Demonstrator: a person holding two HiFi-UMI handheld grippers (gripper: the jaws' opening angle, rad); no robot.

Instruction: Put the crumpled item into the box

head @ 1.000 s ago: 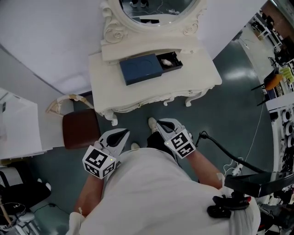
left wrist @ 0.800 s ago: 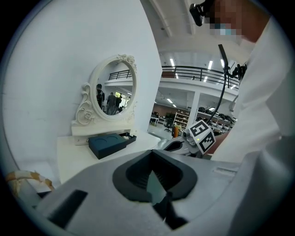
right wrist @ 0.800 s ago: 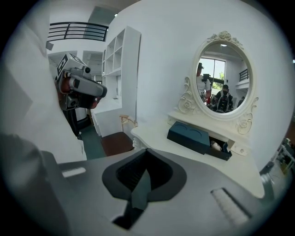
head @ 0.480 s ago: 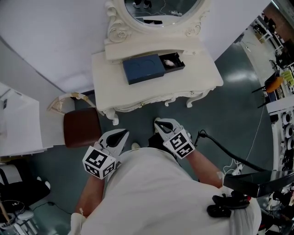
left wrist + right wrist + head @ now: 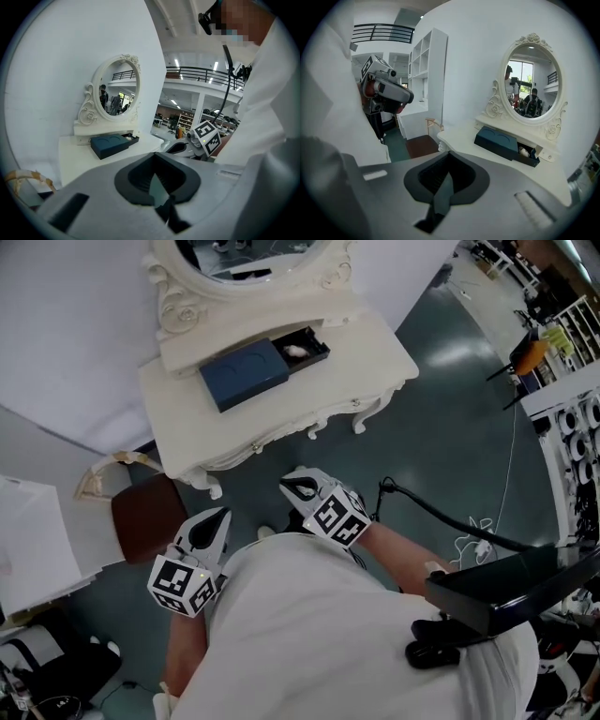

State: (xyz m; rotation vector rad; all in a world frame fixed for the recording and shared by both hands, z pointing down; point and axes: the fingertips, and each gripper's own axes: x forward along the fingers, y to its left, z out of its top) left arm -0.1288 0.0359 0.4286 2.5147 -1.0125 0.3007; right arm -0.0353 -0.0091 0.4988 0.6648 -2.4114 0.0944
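The crumpled item (image 5: 293, 351) is noted lying inside the open end of the blue box (image 5: 242, 376) on the far white table (image 5: 319, 395), so the left gripper (image 5: 217, 519) and right gripper (image 5: 292, 487) are held near the body, jaws pressed together on nothing, the task seemingly done.

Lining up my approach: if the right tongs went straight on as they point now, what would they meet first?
Probably the near edge of the white dressing table, short of the blue box; depth is unclear.
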